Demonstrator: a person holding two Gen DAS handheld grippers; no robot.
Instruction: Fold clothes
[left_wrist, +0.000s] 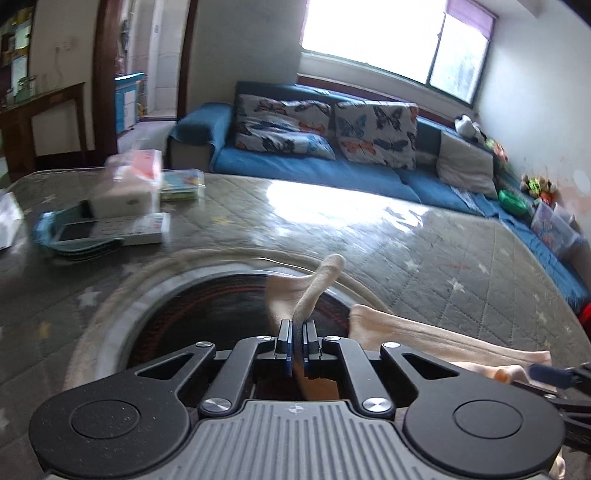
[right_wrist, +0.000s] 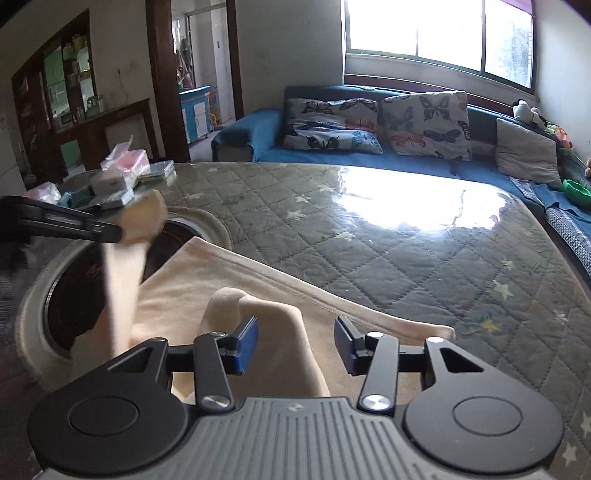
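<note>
Left gripper (left_wrist: 298, 341) pinches a strip of the cream garment (right_wrist: 236, 280) aloft near me, right gripper (right_wrist: 295, 345) spread over a raised fold; I judge folding barely begun.

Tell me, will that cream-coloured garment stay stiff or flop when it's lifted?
Probably floppy: the cream garment sags in soft folds where the left tongs pinch it. It seems light, since one small pinch raises a strip. It likely won't slide far on the quilted table cover, though its glossy sheen might reduce grip.
</note>
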